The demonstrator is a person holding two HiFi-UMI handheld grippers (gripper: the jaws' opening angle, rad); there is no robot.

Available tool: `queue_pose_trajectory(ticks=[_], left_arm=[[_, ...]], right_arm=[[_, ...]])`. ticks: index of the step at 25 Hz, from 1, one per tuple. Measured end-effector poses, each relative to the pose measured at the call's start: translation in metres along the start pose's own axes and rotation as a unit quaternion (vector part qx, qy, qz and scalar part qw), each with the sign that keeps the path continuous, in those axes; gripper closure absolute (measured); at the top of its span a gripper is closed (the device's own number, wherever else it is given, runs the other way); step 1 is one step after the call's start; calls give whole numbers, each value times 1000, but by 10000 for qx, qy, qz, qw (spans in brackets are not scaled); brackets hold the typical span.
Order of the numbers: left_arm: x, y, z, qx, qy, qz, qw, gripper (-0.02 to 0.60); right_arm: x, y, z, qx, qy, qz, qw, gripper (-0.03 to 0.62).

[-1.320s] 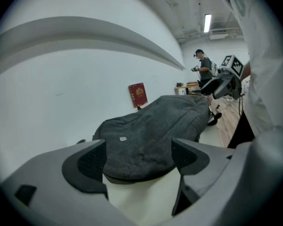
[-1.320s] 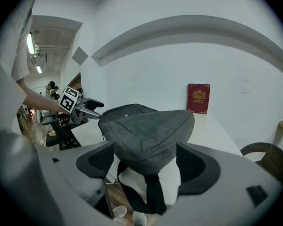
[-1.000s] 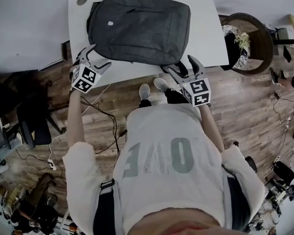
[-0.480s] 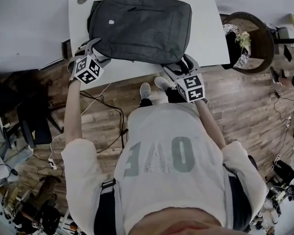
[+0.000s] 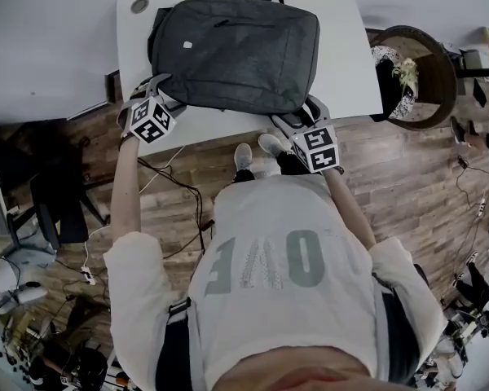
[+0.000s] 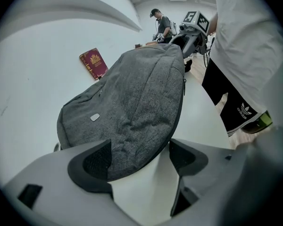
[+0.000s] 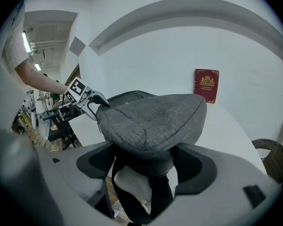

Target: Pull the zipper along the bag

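Qty: 1 grey bag (image 5: 236,51), 2 grippers (left gripper (image 5: 165,90), right gripper (image 5: 296,112)), 1 white table (image 5: 346,63), 1 red book (image 6: 94,63), 1 plant (image 5: 405,70).

Bag (image 5: 236,51) lying flat on table (image 5: 350,63), covering its middle. Cable port (image 5: 139,5) sitting in table's far-left corner. Left gripper (image 5: 165,90) reaching bag's near-left corner, right gripper (image 5: 300,114) its near-right corner at table's near edge, each corner lying between parted jaws. Round chair (image 5: 407,32) standing right of table.

A lab-like workroom: white desk (image 5: 342,63), loose cables (image 5: 179,194) across wood floor (image 5: 407,186).
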State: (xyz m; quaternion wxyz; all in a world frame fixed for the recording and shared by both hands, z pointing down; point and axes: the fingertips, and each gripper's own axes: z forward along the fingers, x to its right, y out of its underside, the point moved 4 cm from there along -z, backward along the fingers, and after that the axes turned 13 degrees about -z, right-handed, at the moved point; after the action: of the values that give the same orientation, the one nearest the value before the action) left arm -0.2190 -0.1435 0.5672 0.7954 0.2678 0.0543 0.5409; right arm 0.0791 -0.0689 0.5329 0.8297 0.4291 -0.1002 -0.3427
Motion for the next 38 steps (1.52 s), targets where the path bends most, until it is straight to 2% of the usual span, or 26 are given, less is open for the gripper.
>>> queue_pose_trajectory(ticks=[3, 6, 9, 11, 13, 17, 20, 26, 34, 38], left_arm=[[1, 1, -1, -88, 69, -70, 9999, 184], [4, 3, -2, -151, 55, -137, 9998, 215], [13, -6, -1, -207, 136, -432, 9988, 233], [23, -15, 1, -278, 187, -399, 9986, 253], [36, -17, 1, -294, 223, -290, 9989, 261], [58, -23, -4, -165, 391, -532, 9977, 299], [79, -40, 0, -158, 443, -590, 9972, 302], [108, -74, 7, 81, 585, -1156, 9915, 316], [122, -116, 24, 123, 934, -1899, 9773, 321], [134, -137, 30, 99, 872, -2193, 9717, 327]], right_arm=[[3, -1, 3, 2, 13, -61, 10000, 203], [12, -3, 9, -44, 9, -151, 9999, 203], [36, -2, 15, -134, -90, -291, 9994, 201], [58, -1, 18, -224, -128, -383, 9989, 201], [74, -2, 23, -279, -36, -449, 9986, 201], [100, -9, 37, -285, 340, -308, 9985, 201], [132, -15, 49, -304, 561, -360, 9973, 201], [174, -35, 75, -411, 767, -822, 9928, 201], [212, -52, 99, -478, 914, -971, 9899, 201], [222, -62, 113, -538, 1114, -973, 9875, 203]])
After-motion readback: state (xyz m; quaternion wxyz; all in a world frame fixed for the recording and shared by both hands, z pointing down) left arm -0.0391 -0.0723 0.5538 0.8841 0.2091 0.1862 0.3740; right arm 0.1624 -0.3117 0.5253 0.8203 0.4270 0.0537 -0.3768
